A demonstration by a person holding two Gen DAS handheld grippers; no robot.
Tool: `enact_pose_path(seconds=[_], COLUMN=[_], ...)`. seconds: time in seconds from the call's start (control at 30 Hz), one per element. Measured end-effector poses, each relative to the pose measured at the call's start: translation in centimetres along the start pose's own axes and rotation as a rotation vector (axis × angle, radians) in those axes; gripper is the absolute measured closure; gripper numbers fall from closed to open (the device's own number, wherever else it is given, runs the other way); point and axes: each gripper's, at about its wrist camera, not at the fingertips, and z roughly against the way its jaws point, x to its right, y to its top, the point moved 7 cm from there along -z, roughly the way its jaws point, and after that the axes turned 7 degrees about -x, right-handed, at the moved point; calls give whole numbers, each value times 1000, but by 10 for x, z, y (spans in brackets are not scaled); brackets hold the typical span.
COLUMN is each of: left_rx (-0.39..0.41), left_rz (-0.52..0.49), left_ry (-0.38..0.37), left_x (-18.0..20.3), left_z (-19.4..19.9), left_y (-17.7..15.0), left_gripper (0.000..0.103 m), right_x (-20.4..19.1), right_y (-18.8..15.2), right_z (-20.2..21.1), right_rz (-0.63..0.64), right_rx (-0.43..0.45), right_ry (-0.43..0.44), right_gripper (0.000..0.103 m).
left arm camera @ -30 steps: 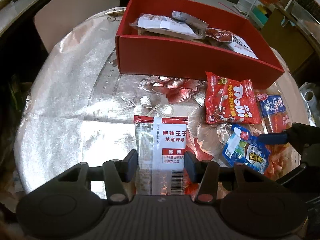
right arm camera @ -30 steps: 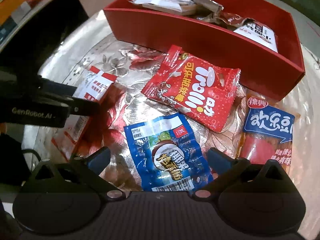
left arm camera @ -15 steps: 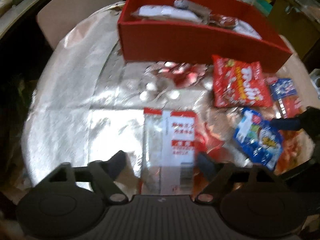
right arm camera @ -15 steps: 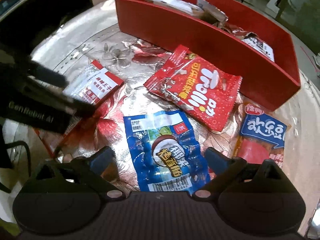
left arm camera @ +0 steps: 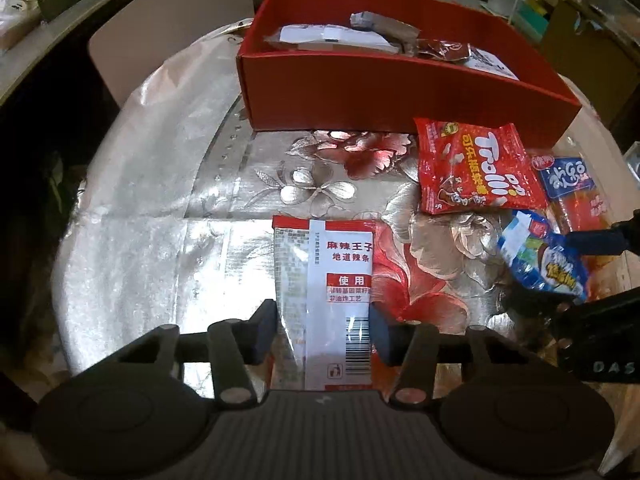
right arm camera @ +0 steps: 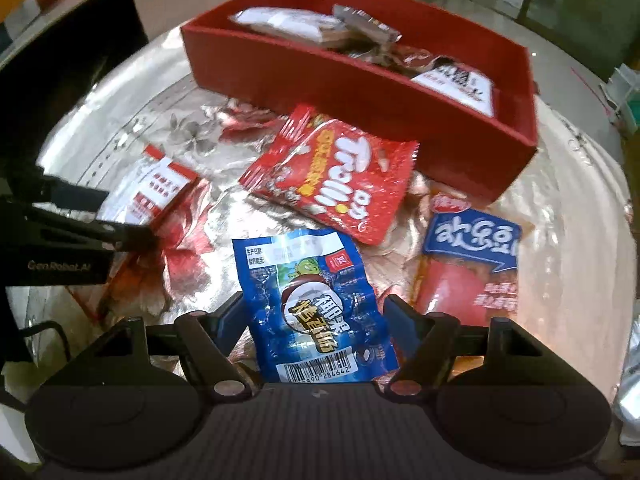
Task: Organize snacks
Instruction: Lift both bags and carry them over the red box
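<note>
The left gripper (left arm camera: 323, 326) points down at the tabletop (left arm camera: 160, 200), which has a shiny cloth with flowers on it. Its fingers (left arm camera: 264, 330) are squeezed tight on the two long edges of a white and red snack packet (left arm camera: 326, 280). The packet lies between them, with its barcode end near the camera.

The right gripper (right arm camera: 316, 326) points down too. Its jaws have just been closing, and a blue snack bag (right arm camera: 312, 304) sits between them. The two fingers (right arm camera: 400, 326) stand at the bag's two sides. The bag looks crinkled and lifted at its far end. I cannot tell if the fingers press it yet.

Just past the blue bag lies a red gummy bag (right arm camera: 336, 184). One corner of it reaches the wall of the red box (right arm camera: 360, 92). To the right of the blue bag lies an orange packet with a blue label (right arm camera: 472, 264), flat on the cloth.

The red box stands at the far side of the tabletop. A few snack packs (left arm camera: 332, 36) are inside it.

In the right camera's view, the left gripper comes in from the left side, over the white and red packet.
</note>
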Motion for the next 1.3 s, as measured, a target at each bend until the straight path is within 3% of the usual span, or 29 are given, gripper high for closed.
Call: enact_pose_path(seconds=[0.27, 0.57, 0.7, 1.0, 1.3], left_rx=[69, 115, 147, 144, 213], left_rz=[49, 82, 67, 104, 82], left_ry=[-55, -33, -57, -176, -173], left_x=[-4, -5, -2, 2, 17], left_z=[19, 50, 60, 53, 64], left_y=[10, 19, 37, 59, 93], left_gripper=[62, 62, 62, 62, 62], right_x=[8, 0, -1, 40, 74], right_y=[12, 15, 16, 23, 52], right_z=[16, 26, 39, 62, 90], right_rz=[-47, -44, -68, -247, -339], right_rx=[51, 60, 89, 162, 280], right_ry=[25, 21, 59, 158, 170], right_gripper=[25, 26, 27, 27, 27])
